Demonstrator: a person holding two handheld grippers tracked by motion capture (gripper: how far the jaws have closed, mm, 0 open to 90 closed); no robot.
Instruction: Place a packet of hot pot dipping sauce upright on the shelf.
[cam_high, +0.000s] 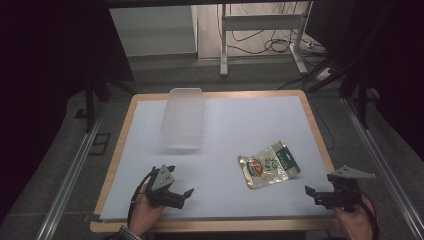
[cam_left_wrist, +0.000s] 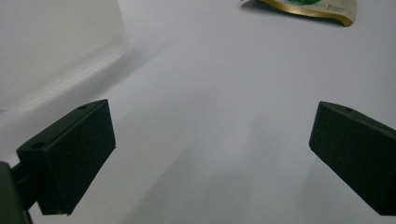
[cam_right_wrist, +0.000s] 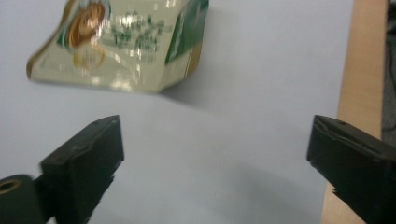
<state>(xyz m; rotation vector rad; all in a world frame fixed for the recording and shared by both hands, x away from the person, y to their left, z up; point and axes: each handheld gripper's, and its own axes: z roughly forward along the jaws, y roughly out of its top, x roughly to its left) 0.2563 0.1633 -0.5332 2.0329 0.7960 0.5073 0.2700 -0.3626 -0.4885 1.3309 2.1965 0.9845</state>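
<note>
The foil pouch (cam_high: 269, 171), lying flat on the worktop (cam_high: 240, 125) just ahead of the wide-open, empty right claw (cam_high: 320, 193), appears light, pliable and slippery; grip its raised edge.

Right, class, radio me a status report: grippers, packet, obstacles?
Left gripper open, empty. Right gripper open, empty. Glossy green-and-cream snack packet flat on white table, untouched. Clear plastic tray far off, nothing blocking.

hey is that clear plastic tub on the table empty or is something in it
Empty: the clear tub shows only the white table cover through its walls; the snack packet lies outside it.
</note>
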